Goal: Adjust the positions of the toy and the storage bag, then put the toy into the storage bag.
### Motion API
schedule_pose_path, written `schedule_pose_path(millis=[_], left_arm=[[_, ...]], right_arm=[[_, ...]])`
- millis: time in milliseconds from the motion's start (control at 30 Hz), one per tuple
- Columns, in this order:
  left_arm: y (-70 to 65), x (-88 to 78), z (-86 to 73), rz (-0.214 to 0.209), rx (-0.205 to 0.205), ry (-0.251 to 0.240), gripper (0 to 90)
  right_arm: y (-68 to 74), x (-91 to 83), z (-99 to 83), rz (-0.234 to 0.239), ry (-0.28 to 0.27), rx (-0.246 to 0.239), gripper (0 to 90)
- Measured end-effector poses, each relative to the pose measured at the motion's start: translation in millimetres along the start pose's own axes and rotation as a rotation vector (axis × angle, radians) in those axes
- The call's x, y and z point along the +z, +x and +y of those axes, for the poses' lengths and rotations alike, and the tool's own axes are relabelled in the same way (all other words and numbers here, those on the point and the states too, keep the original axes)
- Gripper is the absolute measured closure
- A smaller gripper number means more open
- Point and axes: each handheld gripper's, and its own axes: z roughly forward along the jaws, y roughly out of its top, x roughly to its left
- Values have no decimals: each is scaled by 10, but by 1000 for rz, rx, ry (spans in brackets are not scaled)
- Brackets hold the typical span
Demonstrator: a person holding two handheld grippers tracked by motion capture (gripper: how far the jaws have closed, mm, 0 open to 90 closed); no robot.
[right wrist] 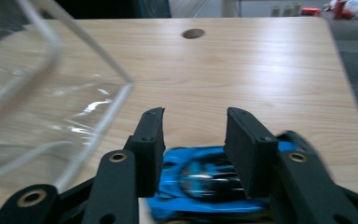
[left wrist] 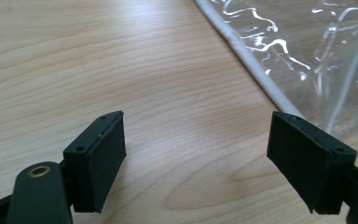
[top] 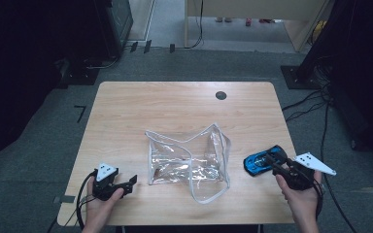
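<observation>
Currently my right gripper (right wrist: pixel 193 140) straddles the blue toy car (right wrist: pixel 205 186), which sits on the wooden table (top: pixel 175 102) at about 4 o'clock from the table's centre, just beside the right wall of the clear plastic bag (top: pixel 187 160). In the right gripper view the jaws stand either side of the car's roof; the picture is blurred there, and I cannot tell whether the pads press on the body, so I treat the car as not yet secured. I judge the car to be light, rigid and smooth-shelled: it will not deform under the pads, but its glossy curved flanks may slip, and its wheels let it roll if nudged. The best hold is across the mid-body, pads flat on the two sides, not on the sloping nose or tail. My left gripper (top: pixel 121 187) rests at about 8 o'clock with its jaws spread wide and nothing between them; in the left gripper view the bag's white piped rim (left wrist: pixel 256 65) lies just beyond the right-hand pad. The bag I judge to be soft, thin and springy; it stands open but will collapse if pushed. The stiffened rim is the sensible pinch point, since the clear film is slick and creases easily.
</observation>
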Motion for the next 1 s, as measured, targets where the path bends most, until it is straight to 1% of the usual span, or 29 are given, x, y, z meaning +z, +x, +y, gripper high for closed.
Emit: schedule_pose_path(millis=[33, 67, 167, 200, 233, 300, 367, 433, 500, 533, 600, 667, 700, 800, 833, 867, 900, 933, 1000], left_arm=[[17, 0, 1, 1, -4, 0, 197], [26, 2, 2, 0, -7, 2, 197], [41, 13, 1, 11, -6, 11, 198], [47, 20, 1, 16, -1, 20, 198], [46, 29, 2, 26, 1, 29, 199], [40, 40, -1, 54, 18, 38, 204], [50, 35, -3, 75, 32, 45, 213], [53, 32, -14, 90, 42, 43, 214], [48, 30, -26, 96, 50, 40, 214], [42, 31, -30, 99, 59, 41, 214], [29, 40, -32, 108, 65, 39, 211], [16, 49, -35, 117, 76, 40, 210], [13, 51, -35, 120, 79, 40, 210], [11, 52, -37, 122, 81, 40, 208], [10, 52, -38, 122, 82, 40, 208], [9, 52, -38, 123, 84, 40, 209], [8, 53, -39, 124, 85, 40, 209], [7, 54, -40, 125, 86, 39, 208], [1, 56, -41, 129, 89, 40, 208]], right_arm=[[-86, 32, -37, -25, 12, 11, 583], [-140, 49, -62, -48, 20, 21, 580], [-257, 74, -87, -73, 51, 44, 542], [-286, 76, -83, -76, 51, 43, 528], [-327, 79, -71, -76, 52, 52, 516], [-391, 76, -42, -100, 52, 59, 522], [-462, 72, -19, -105, 46, 69, 618], [-530, 77, -9, -112, 49, 82, 673], [-585, 101, -9, -124, 62, 92, 695], [-605, 112, -12, -126, 65, 90, 707], [-652, 150, -32, -123, 81, 91, 724], [-689, 184, -59, -130, 97, 90, 733], [-707, 199, -73, -127, 105, 98, 734], [-761, 213, -108, -114, 105, 137, 732], [-787, 213, -118, -102, 104, 158, 733], [-819, 209, -130, -77, 105, 202, 751], [-844, 209, -138, -62, 107, 232, 760], [-861, 211, -144, -55, 108, 253, 760], [-889, 212, -158, -63, 108, 286, 753]])
